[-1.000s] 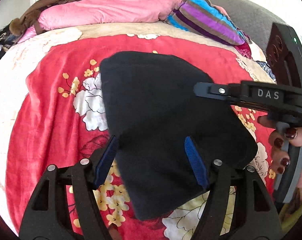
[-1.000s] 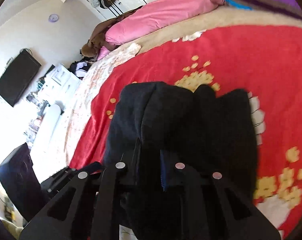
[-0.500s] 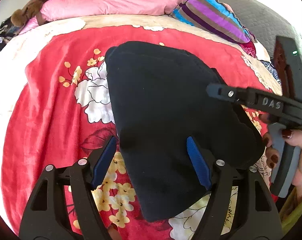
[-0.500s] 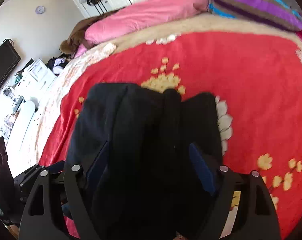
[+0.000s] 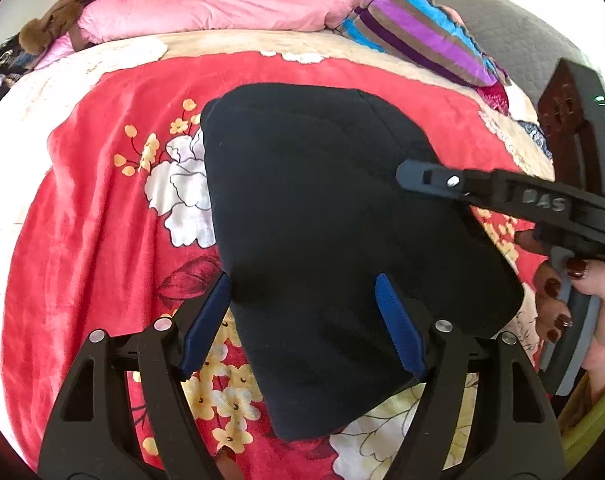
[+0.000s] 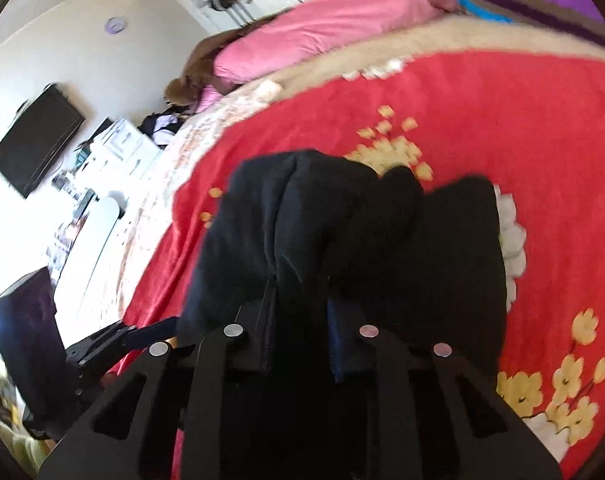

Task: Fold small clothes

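A folded black garment [image 5: 322, 232] lies on the red floral blanket [image 5: 94, 220]. My left gripper [image 5: 302, 312] is open just above its near edge, blue pads wide apart, holding nothing. My right gripper [image 6: 298, 320] is shut on a fold of the black garment [image 6: 342, 232], with cloth bunched up in front of the fingers. In the left wrist view the right gripper [image 5: 410, 172] reaches in from the right over the garment's right side, held by a hand with dark red nails.
A pink pillow [image 5: 222, 4] and a striped cushion [image 5: 418, 40] lie at the head of the bed. A grey headboard [image 5: 514, 44] is at the right. The right wrist view shows a wall TV [image 6: 34, 140], cluttered white furniture [image 6: 118, 148] and the left gripper [image 6: 114, 340] beyond the bed's left edge.
My right gripper was shut on the cloth a second ago, stood open half a second ago, and is now shut on a fold again. The left gripper stays open, nearly still.
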Tool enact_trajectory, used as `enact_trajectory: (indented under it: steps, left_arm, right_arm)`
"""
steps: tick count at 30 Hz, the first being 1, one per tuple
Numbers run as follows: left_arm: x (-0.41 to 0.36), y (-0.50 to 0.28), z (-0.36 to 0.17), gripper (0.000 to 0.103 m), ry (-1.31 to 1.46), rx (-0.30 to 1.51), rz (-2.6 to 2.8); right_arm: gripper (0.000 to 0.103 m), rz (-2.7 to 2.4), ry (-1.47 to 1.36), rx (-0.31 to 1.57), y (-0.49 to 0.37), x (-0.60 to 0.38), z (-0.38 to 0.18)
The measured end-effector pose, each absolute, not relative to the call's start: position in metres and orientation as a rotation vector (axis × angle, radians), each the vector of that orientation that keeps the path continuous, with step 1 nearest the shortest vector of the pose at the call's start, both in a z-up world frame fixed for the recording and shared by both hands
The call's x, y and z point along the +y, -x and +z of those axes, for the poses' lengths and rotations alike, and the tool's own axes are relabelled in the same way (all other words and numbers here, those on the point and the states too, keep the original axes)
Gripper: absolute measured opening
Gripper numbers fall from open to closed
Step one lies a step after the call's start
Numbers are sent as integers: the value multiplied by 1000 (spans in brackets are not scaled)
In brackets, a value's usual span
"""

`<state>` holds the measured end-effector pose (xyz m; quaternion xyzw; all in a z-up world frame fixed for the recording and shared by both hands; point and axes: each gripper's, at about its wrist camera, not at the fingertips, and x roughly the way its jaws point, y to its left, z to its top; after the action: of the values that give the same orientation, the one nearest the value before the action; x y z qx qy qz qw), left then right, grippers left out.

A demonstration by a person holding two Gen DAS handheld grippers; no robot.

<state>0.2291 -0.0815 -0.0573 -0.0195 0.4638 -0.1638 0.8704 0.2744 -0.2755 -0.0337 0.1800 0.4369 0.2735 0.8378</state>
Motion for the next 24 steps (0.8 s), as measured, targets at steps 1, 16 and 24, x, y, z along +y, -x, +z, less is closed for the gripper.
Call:
enact_trajectory:
  steps: [1,16,24]
  left_arm:
    - [-81,-228,-53,67,54,961,-352]
    - [-99,-224,-52,67,24,957,-407]
    - [-102,-226,-66,68,14,985,-410]
  right_arm:
    - [20,598,-376,903,-272,-275,-24]
    - [20,358,-172,1028,-270,-310,-43]
    - [25,304,-83,1049,-270,-305,-60]
